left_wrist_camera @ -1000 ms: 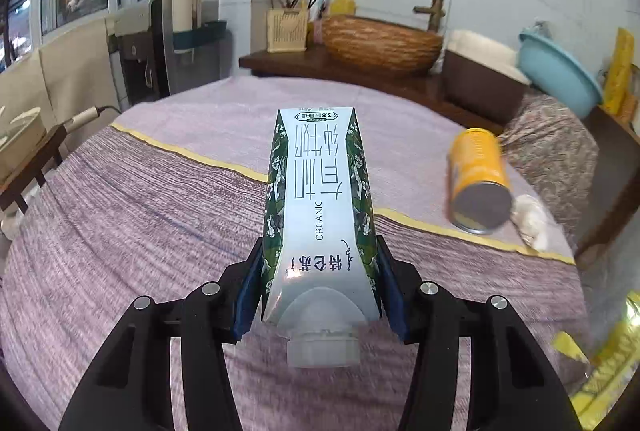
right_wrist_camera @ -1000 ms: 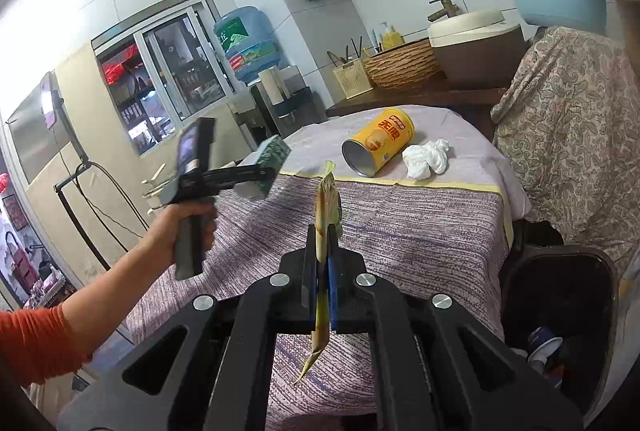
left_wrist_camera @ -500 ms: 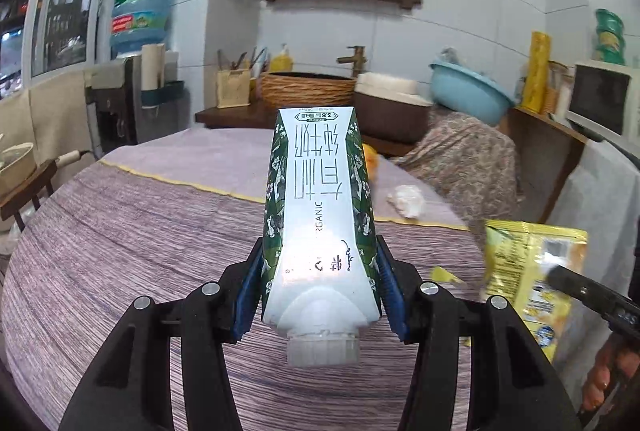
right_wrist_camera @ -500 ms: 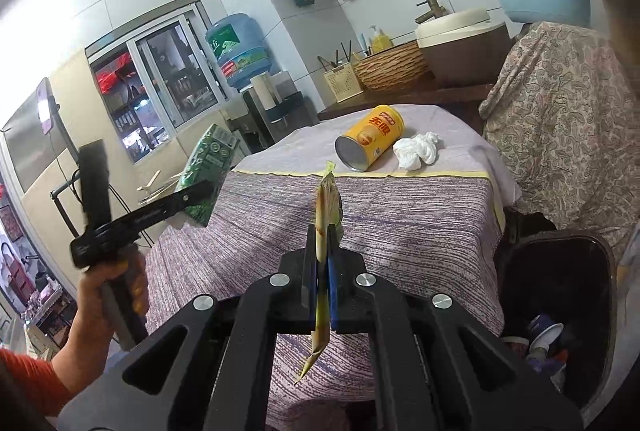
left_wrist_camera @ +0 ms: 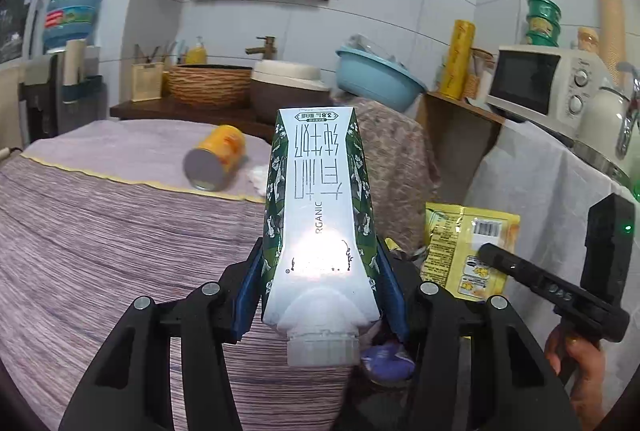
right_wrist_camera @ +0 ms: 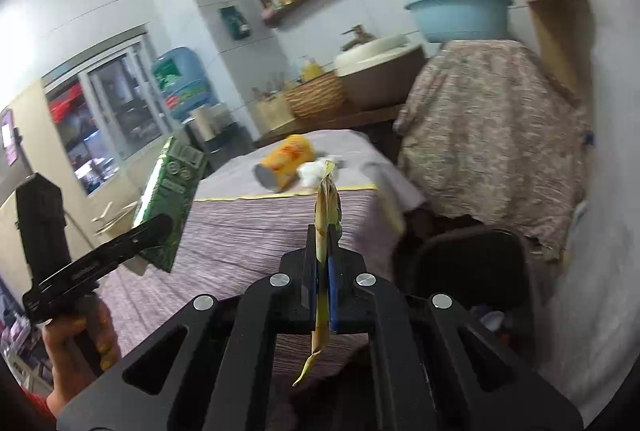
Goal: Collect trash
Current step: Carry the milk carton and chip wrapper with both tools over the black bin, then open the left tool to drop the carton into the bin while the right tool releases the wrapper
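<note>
My left gripper (left_wrist_camera: 320, 271) is shut on a green and white milk carton (left_wrist_camera: 318, 215), cap end toward the camera, held above the table's right edge; the carton also shows in the right wrist view (right_wrist_camera: 170, 203). My right gripper (right_wrist_camera: 322, 259) is shut on a flat yellow snack wrapper (right_wrist_camera: 326, 207), seen edge-on; the left wrist view shows its face (left_wrist_camera: 468, 247). A yellow can (left_wrist_camera: 216, 161) lies on its side on the table, with a crumpled white tissue (right_wrist_camera: 314, 171) beside it. A black trash bin (right_wrist_camera: 468, 263) stands by the table, below and right of my right gripper.
The round table has a purple striped cloth (left_wrist_camera: 100, 231). Behind it are a wicker basket (left_wrist_camera: 208, 85), a covered stand (right_wrist_camera: 488, 135) with a blue basin (left_wrist_camera: 376, 79), and a microwave (left_wrist_camera: 540, 83) on the right. The bin holds some trash (right_wrist_camera: 490, 317).
Both grippers have swung right toward the bin side of the table, each still holding its item. The left gripper with the carton has come closer to the right gripper.
</note>
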Demonstrator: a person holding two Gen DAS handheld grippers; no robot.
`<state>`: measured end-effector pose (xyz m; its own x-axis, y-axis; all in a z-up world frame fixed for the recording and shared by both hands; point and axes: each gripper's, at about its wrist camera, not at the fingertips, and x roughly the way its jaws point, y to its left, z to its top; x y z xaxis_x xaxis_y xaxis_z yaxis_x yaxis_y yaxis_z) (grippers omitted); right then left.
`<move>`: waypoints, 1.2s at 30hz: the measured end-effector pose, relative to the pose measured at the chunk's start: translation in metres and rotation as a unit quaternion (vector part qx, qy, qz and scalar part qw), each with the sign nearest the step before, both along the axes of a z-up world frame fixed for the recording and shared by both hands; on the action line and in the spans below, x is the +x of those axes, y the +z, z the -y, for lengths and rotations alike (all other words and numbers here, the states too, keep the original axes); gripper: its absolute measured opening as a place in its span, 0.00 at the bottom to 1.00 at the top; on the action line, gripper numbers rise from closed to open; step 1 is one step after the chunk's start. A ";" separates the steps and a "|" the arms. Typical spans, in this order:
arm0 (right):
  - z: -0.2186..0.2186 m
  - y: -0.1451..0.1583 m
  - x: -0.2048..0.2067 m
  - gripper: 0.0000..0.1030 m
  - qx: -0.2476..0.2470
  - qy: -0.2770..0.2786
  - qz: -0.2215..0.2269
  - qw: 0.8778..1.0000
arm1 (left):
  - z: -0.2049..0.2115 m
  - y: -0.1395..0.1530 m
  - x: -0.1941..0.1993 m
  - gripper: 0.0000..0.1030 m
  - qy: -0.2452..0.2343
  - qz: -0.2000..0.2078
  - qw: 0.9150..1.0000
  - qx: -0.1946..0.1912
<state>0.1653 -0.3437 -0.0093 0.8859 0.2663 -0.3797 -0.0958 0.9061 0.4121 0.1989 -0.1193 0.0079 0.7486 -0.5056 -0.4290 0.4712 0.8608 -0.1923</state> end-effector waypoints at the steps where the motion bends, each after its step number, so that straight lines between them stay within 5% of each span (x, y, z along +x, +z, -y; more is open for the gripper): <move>1: 0.006 -0.005 -0.001 0.05 -0.007 -0.013 -0.006 1.000 | 0.010 -0.003 0.000 0.50 -0.012 -0.005 1.000 -0.002; 11: 0.048 -0.112 0.034 0.05 -0.041 -0.090 -0.123 0.988 | 0.079 -0.035 -0.006 0.50 -0.075 -0.032 0.997 0.017; 18: 0.065 -0.177 0.054 0.11 -0.021 -0.108 -0.201 0.973 | 0.102 -0.061 -0.006 0.50 -0.097 -0.056 0.993 0.037; 19: 0.065 -0.178 0.052 0.16 -0.022 -0.111 -0.205 0.972 | 0.105 -0.065 -0.005 0.50 -0.100 -0.059 0.992 0.041; 21: 0.067 -0.177 0.048 0.51 -0.026 -0.123 -0.201 0.972 | 0.111 -0.073 -0.005 0.50 -0.106 -0.065 0.991 0.049; 36: 0.097 -0.110 0.013 0.56 -0.039 -0.185 -0.138 0.972 | 0.162 -0.142 0.009 0.50 -0.137 -0.136 0.975 0.112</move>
